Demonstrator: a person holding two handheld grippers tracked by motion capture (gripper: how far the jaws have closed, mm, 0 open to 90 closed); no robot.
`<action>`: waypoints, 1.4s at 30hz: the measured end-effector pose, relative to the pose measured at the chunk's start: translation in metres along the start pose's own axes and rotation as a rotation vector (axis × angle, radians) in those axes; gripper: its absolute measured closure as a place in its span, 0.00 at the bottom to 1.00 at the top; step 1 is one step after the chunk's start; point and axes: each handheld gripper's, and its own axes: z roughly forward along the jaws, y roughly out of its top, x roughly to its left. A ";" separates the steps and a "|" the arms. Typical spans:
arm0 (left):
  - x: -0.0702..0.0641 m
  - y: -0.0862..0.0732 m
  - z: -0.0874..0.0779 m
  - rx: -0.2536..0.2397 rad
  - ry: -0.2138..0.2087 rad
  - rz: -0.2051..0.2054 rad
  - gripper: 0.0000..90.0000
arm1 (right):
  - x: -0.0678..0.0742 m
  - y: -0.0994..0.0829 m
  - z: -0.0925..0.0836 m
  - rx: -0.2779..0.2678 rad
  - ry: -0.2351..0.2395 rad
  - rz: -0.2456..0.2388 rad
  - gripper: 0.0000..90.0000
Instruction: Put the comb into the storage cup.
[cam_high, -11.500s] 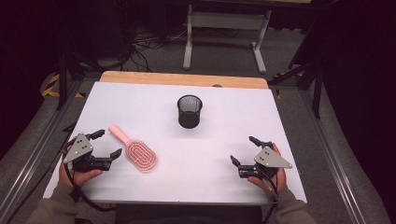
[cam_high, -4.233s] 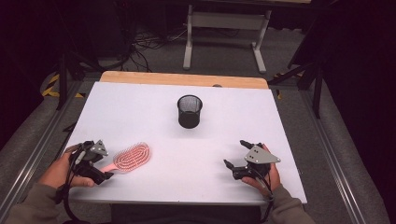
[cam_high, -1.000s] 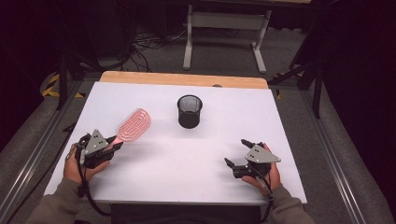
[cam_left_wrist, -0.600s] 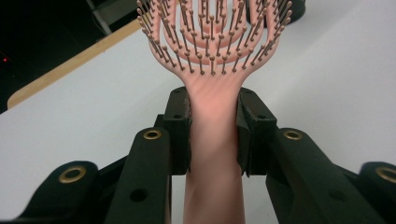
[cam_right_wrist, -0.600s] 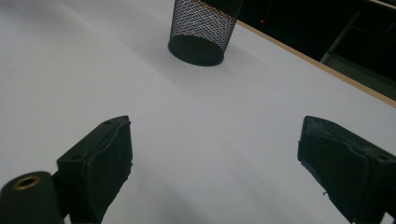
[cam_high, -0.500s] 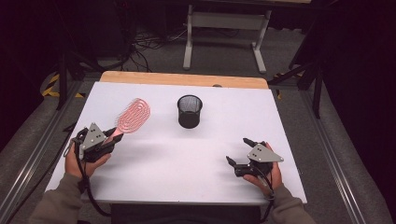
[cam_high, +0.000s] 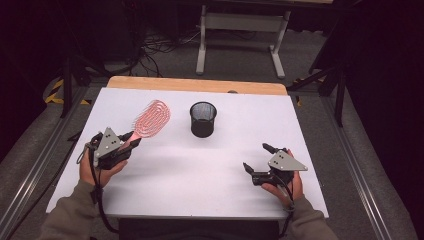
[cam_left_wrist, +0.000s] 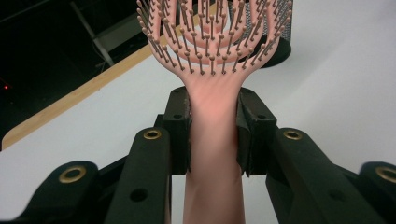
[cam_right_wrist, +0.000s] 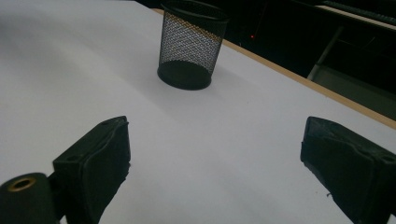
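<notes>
A pink vented hairbrush (cam_high: 151, 118) is lifted off the white table, its head pointing up and toward the black mesh cup (cam_high: 203, 119). My left gripper (cam_high: 129, 141) is shut on the brush's handle (cam_left_wrist: 214, 135); both black jaws press its sides, and the bristles (cam_left_wrist: 212, 32) face the camera. The mesh cup (cam_right_wrist: 190, 45) stands upright near the table's far middle, its edge peeking out behind the brush head in the left gripper view. My right gripper (cam_high: 256, 161) rests low at the table's front right, open, with nothing between its pads (cam_right_wrist: 95, 156).
The white table top (cam_high: 200, 170) ends in a wooden strip (cam_high: 195, 85) at the far edge. Beyond it stand a metal frame (cam_high: 240, 25) and cables on a dark floor. Rails run along both sides of the table.
My left gripper took the brush from the table and raised it, swinging its head up and to the right, closer to the mesh cup. The right gripper has barely moved.
</notes>
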 end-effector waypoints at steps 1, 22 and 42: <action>-0.001 0.001 0.001 -0.005 0.001 0.001 0.77 | 0.000 0.001 0.000 -0.006 -0.002 0.005 0.10; -0.021 0.023 0.020 -0.068 -0.035 0.025 0.77 | 0.004 0.045 0.007 -0.144 0.040 0.071 0.06; -0.053 0.037 0.046 -0.092 -0.099 0.049 0.77 | 0.040 0.084 0.048 -0.167 0.211 0.117 0.06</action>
